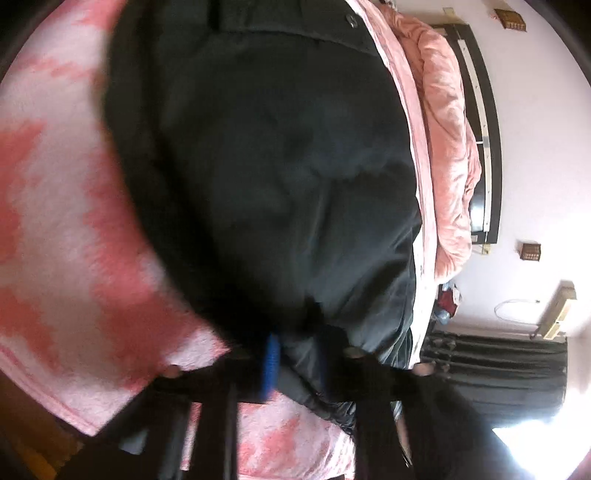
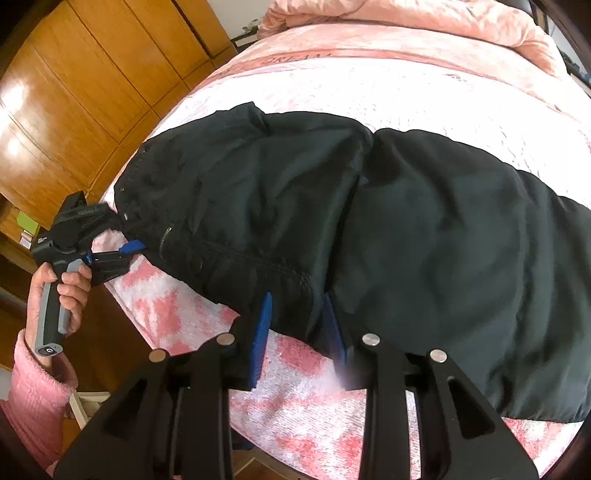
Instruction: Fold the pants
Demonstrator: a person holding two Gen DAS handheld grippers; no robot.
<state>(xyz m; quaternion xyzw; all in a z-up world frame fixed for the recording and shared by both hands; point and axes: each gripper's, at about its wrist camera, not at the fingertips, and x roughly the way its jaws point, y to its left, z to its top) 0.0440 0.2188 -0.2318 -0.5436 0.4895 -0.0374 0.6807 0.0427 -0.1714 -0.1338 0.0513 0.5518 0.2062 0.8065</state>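
Note:
Black pants (image 2: 406,221) lie spread across a pink and white blanket on a bed; they fill the left wrist view (image 1: 266,166) too. My left gripper (image 2: 123,236) is at the waistband end by the zipper, its fingers closed on the fabric; in its own view the gripper (image 1: 299,354) holds dark cloth between its blue pads. My right gripper (image 2: 297,325) straddles the near edge of the pants at mid-length, jaws a little apart with a fold of fabric between the blue pads (image 2: 260,339).
The patterned blanket (image 2: 295,406) covers the bed's near edge. A bunched pink quilt (image 2: 406,18) lies at the far end. Wooden wardrobes (image 2: 74,92) stand to the left. A dark curtain (image 1: 498,369) and a white wall show in the left wrist view.

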